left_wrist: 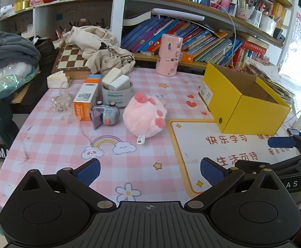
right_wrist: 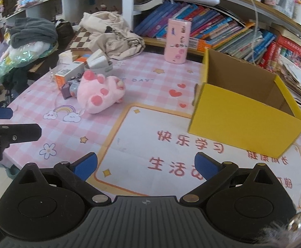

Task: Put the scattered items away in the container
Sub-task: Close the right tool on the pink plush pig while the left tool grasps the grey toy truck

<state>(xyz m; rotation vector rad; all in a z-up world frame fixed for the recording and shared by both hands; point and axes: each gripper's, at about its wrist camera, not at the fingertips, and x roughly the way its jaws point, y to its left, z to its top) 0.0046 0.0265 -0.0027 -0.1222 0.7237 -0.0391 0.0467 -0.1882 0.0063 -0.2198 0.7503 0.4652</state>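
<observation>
Surface: pink checked tablecloth (left_wrist: 53, 136) printed with a rainbow, flowers and stars, over a table set against crowded bookshelves (left_wrist: 191, 35).
Left gripper (left_wrist: 149, 170): low over the near edge, blue pads spread wide apart, nothing between them.
Right gripper (right_wrist: 145, 165): beside it, over the white panel of red characters, pads also wide apart and empty.
Pink plush toy (left_wrist: 144, 114): rounded and fluffy, lying on its side mid-table, darker pink paw pads facing the cameras, white tag at its near end.
Small toy camera (left_wrist: 104, 116): grey-purple, just left of the plush.
Orange and white carton (left_wrist: 85, 102): upright behind the toy camera.
Grey tub (left_wrist: 117, 97): behind the plush, two pale blocks sticking out of it.
Yellow cardboard box (left_wrist: 251, 111): right of the plush, well apart, open top, visible interior bare brown card.
Pink cylinder (left_wrist: 169, 54): upright at the far edge.
</observation>
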